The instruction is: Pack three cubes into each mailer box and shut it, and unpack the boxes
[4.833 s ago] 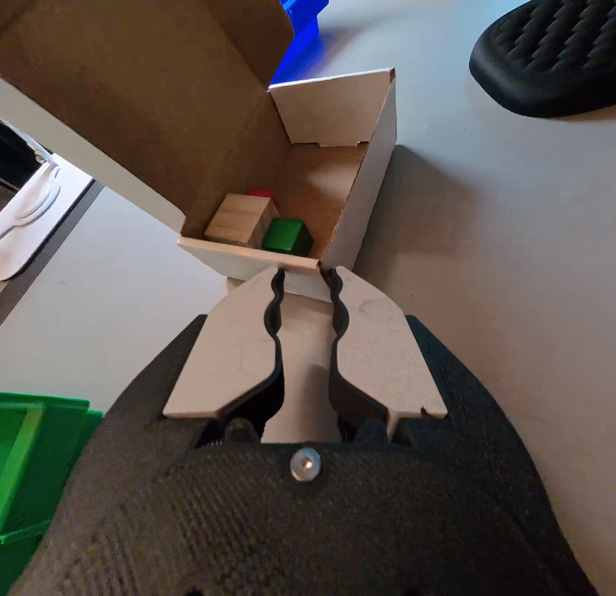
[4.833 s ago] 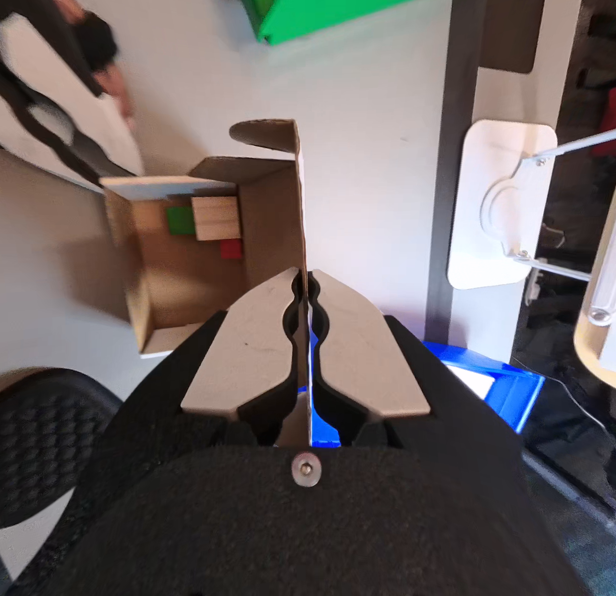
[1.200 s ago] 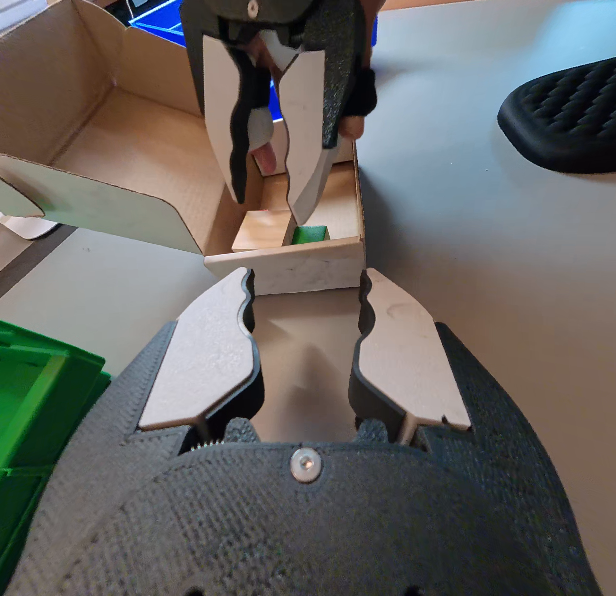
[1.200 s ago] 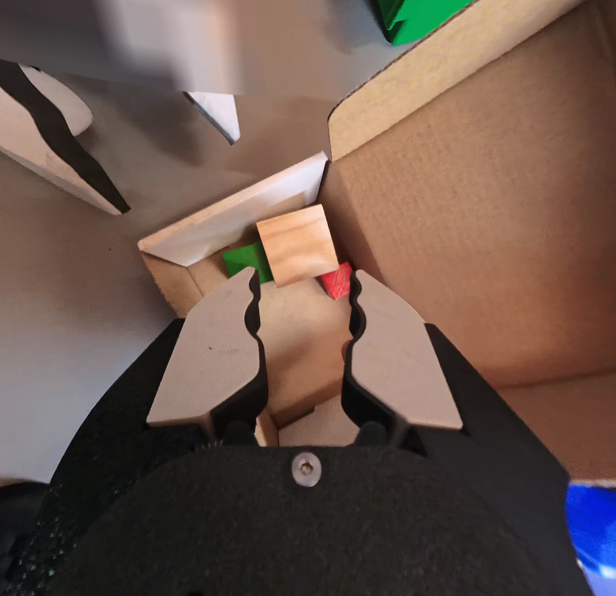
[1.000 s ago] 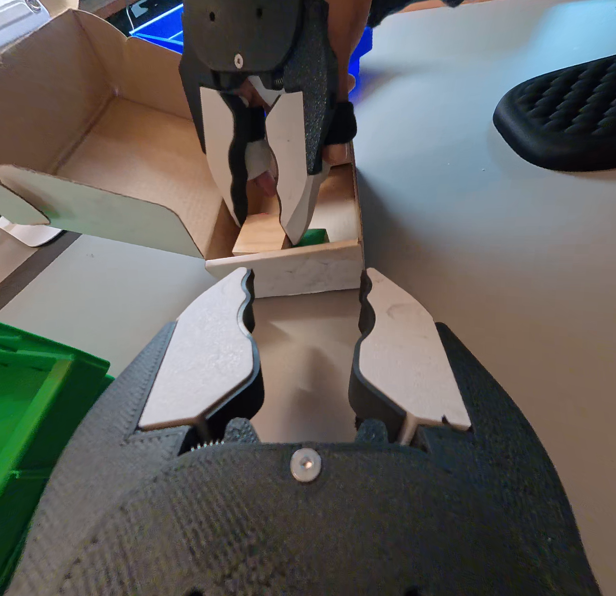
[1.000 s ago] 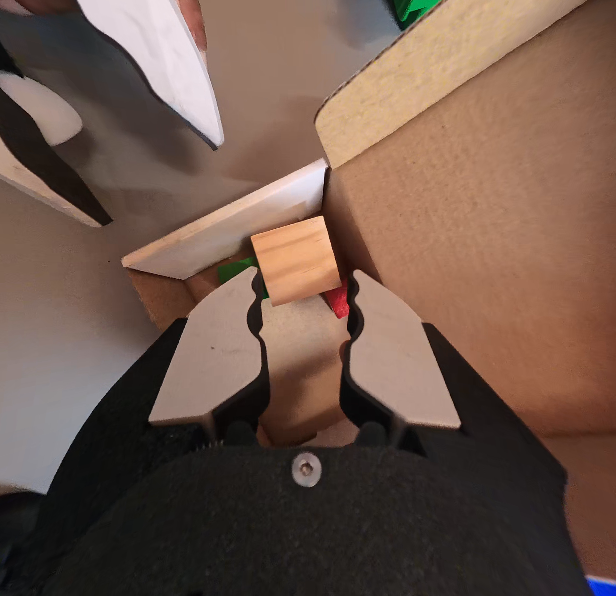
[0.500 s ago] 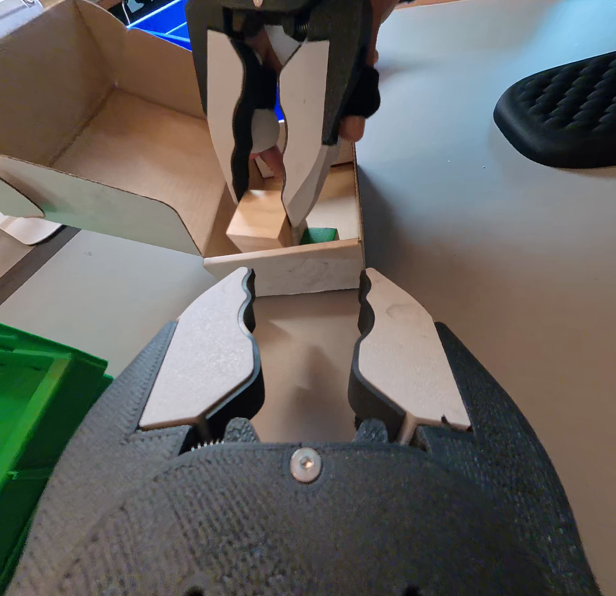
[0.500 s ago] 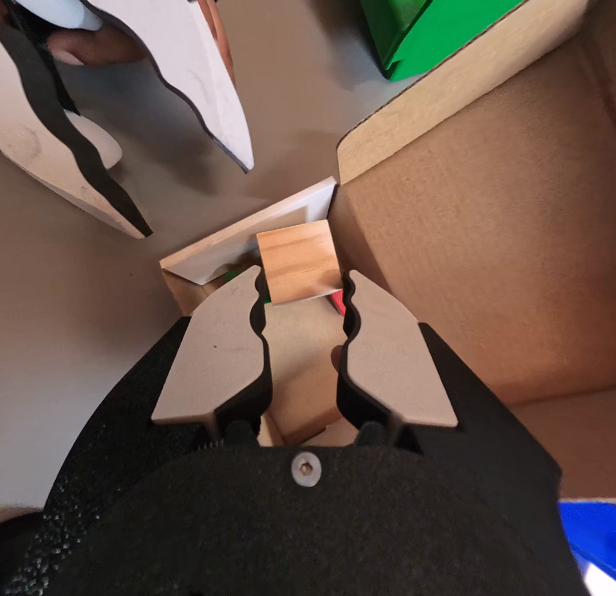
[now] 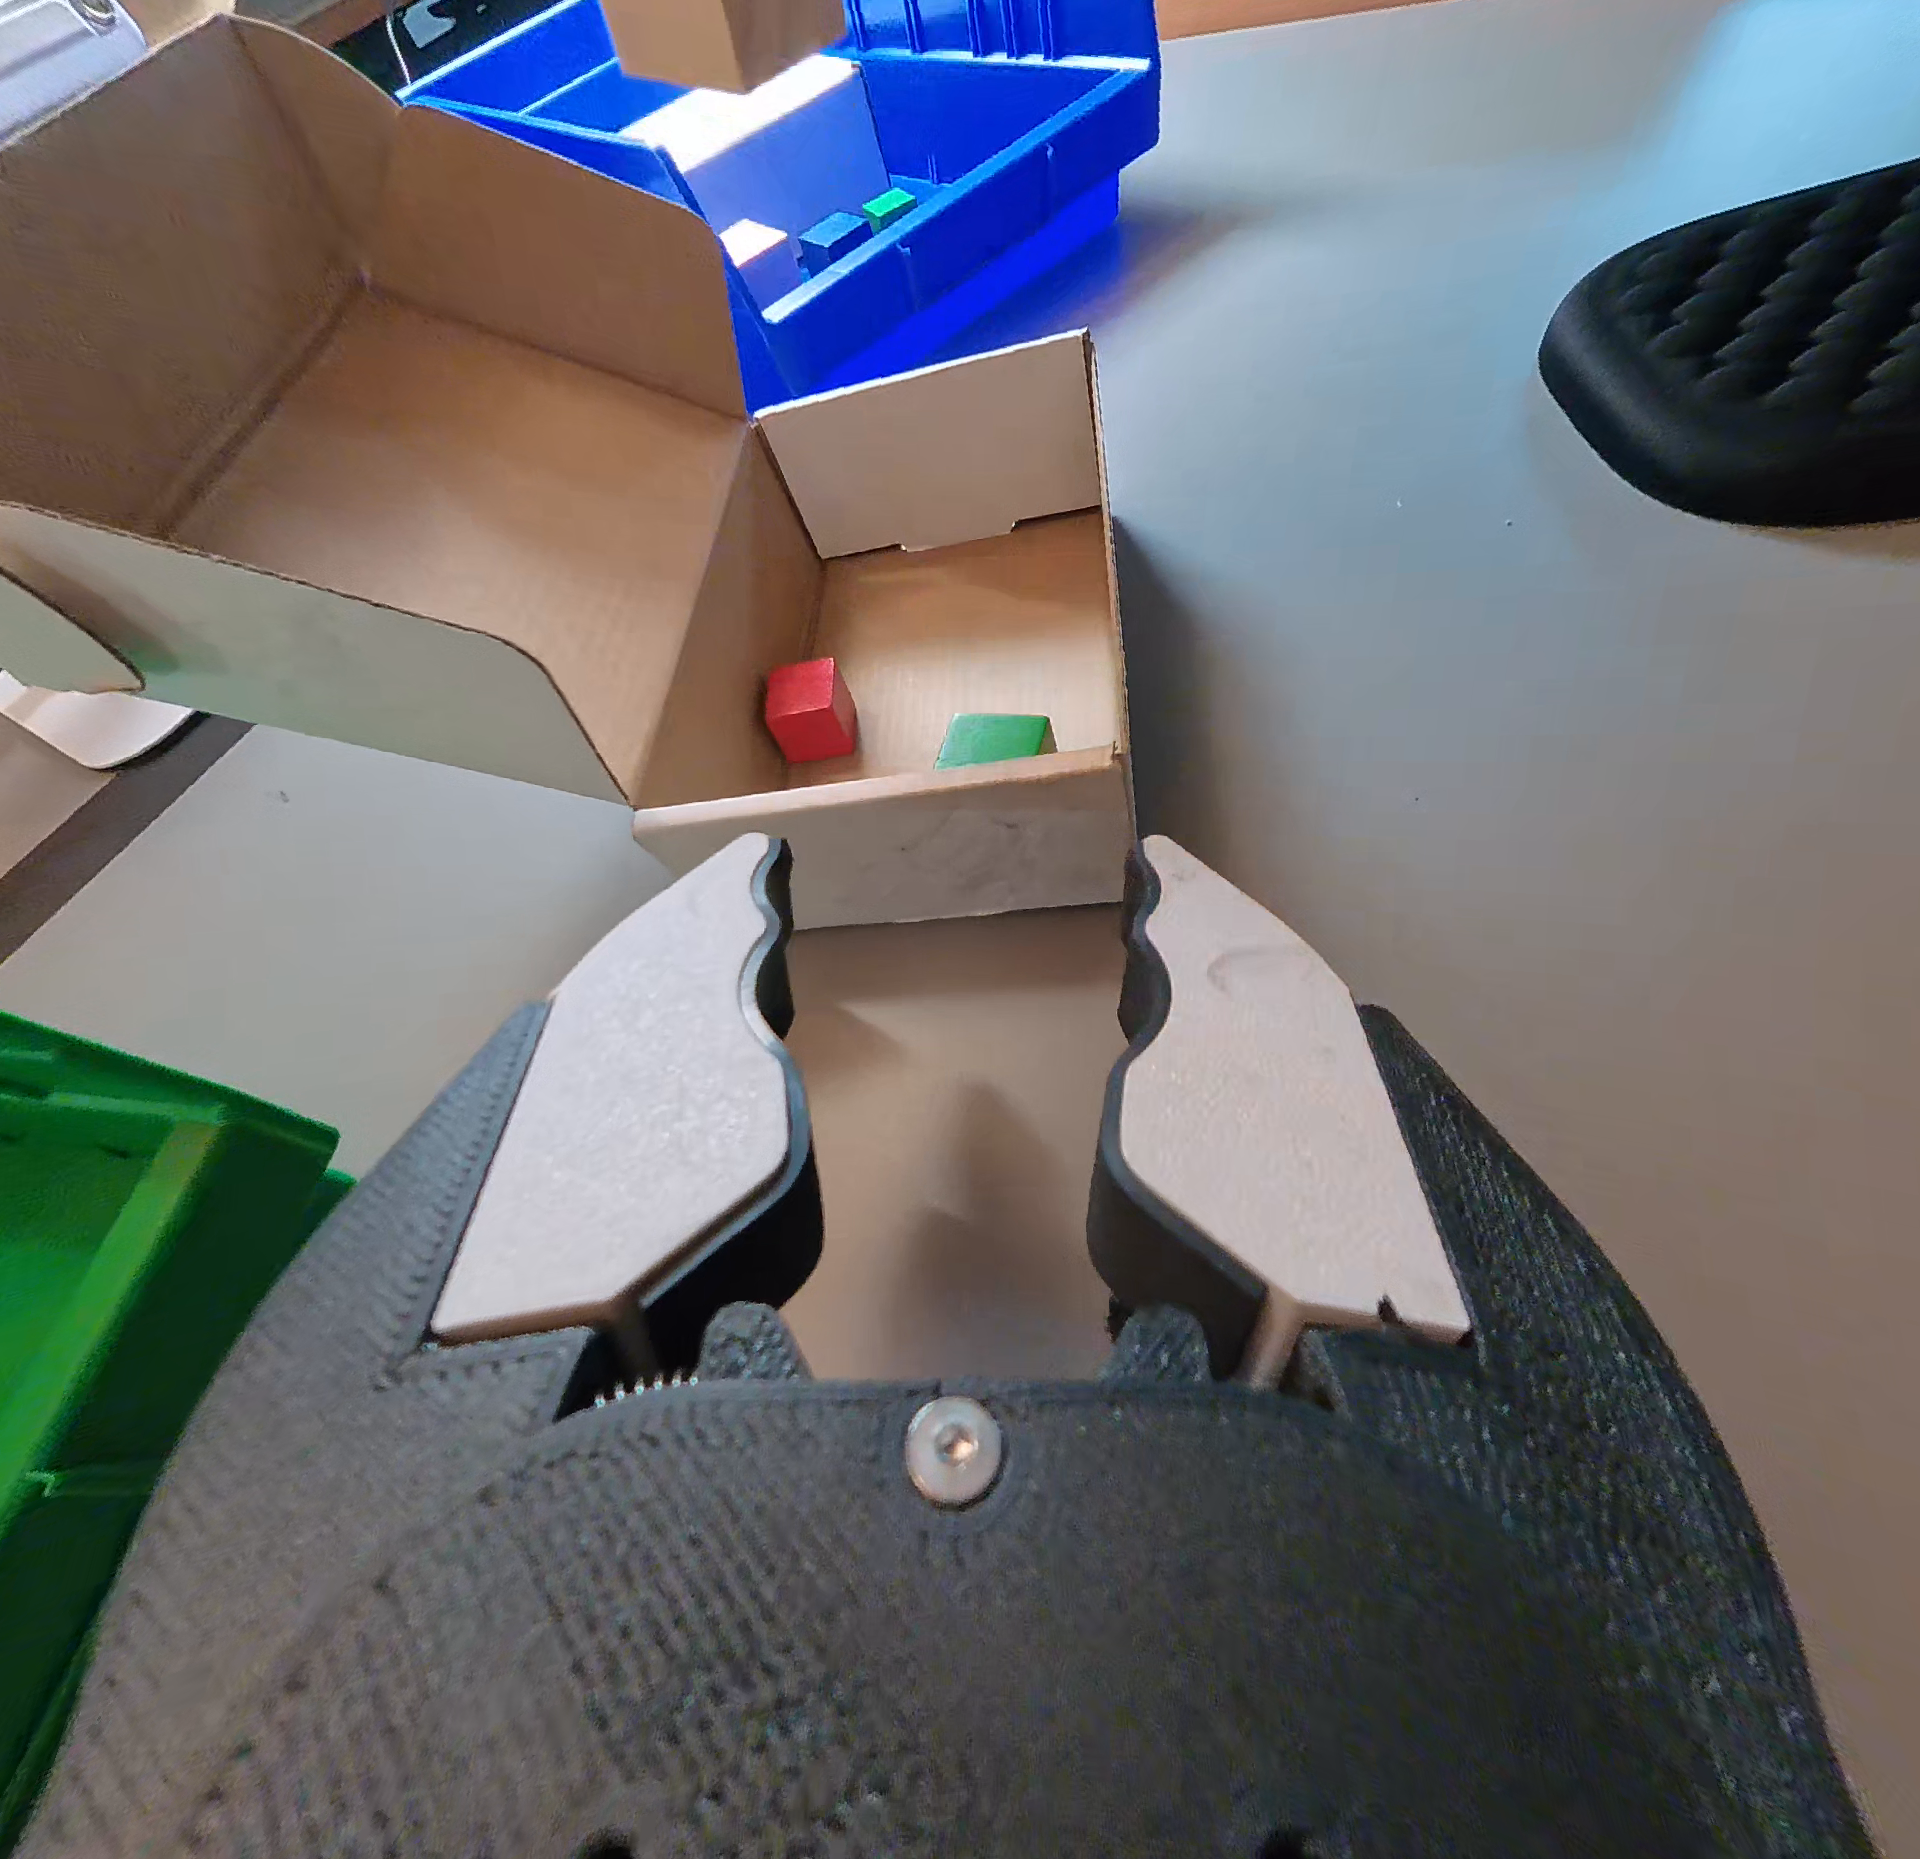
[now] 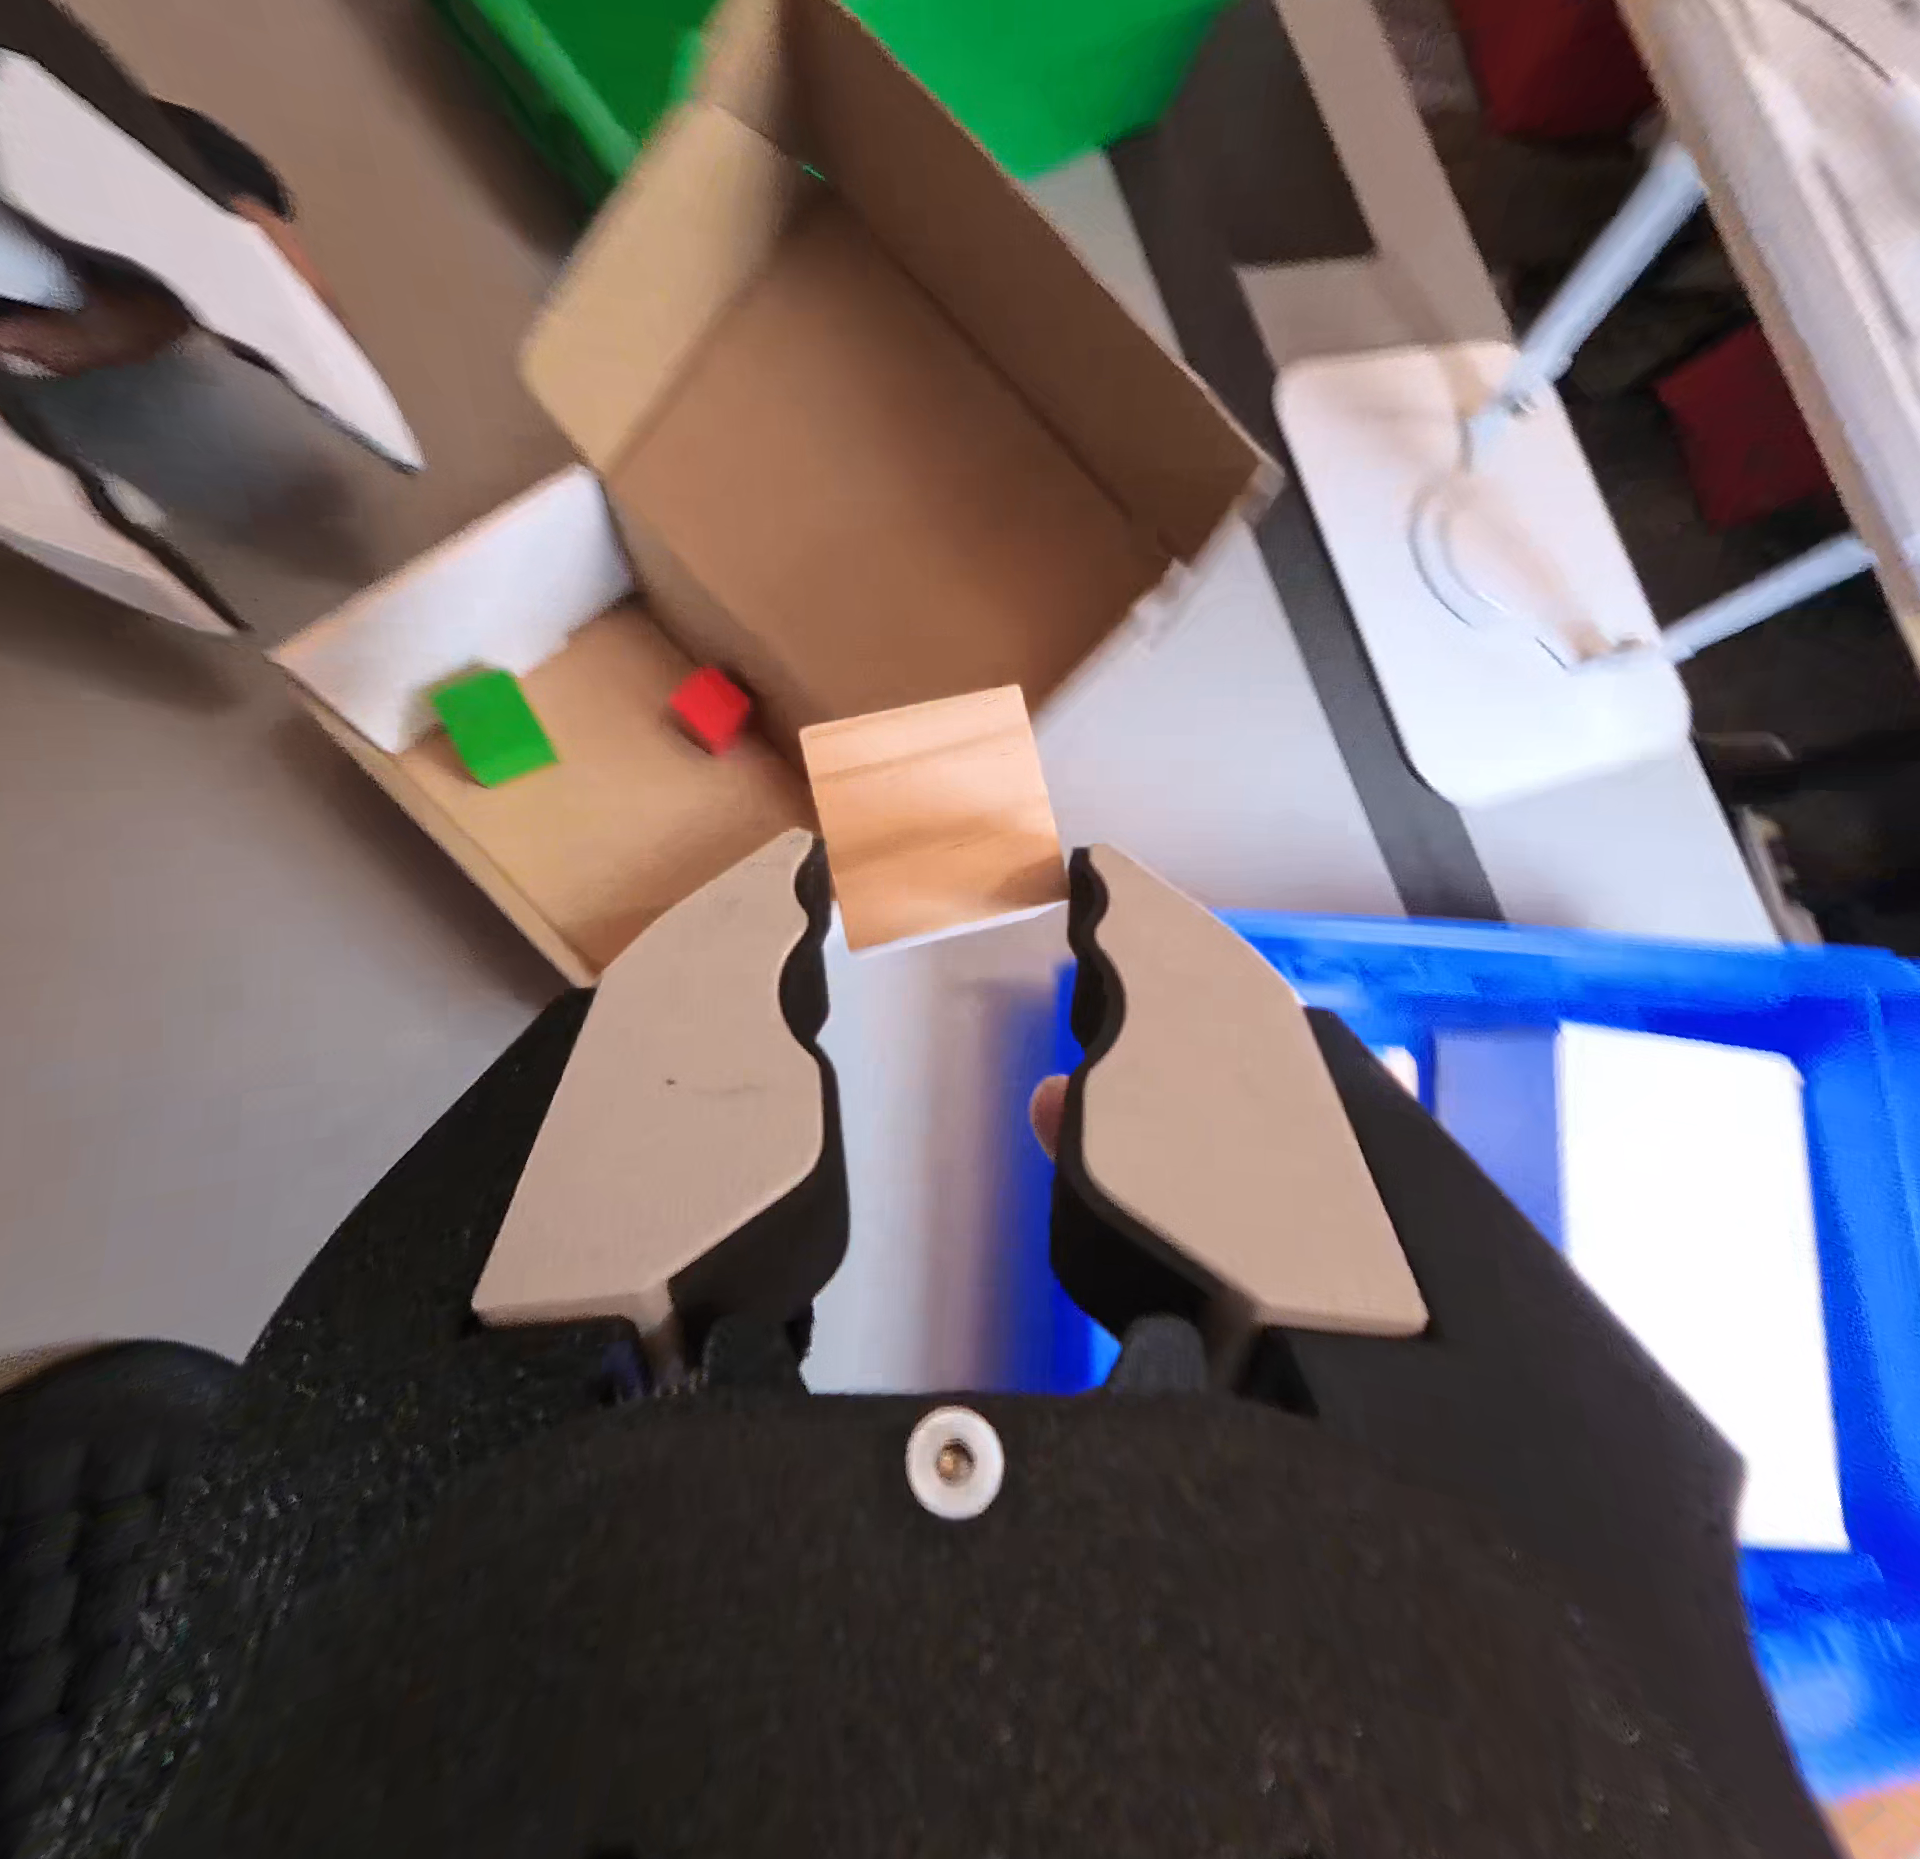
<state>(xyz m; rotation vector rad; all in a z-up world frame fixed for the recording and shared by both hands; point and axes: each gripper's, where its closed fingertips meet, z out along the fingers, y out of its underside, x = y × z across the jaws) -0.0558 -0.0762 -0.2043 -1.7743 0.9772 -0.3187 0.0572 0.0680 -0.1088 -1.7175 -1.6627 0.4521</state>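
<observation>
The right gripper is squeezing a plain wooden cube between its two tips and holds it up in the air, above the edge of the blue bin and just beside the open mailer box. In the left wrist view the same wooden cube shows at the very top, high over the blue bin. The mailer box sits on the grey table with its lid flopped open to the side. Inside it are a red cube and a green cube, a little apart from each other (the green one is tipped against the front wall). The left gripper has its jaws wide apart with nothing in them, its tips right by the box's front wall. A green bin is beside it
</observation>
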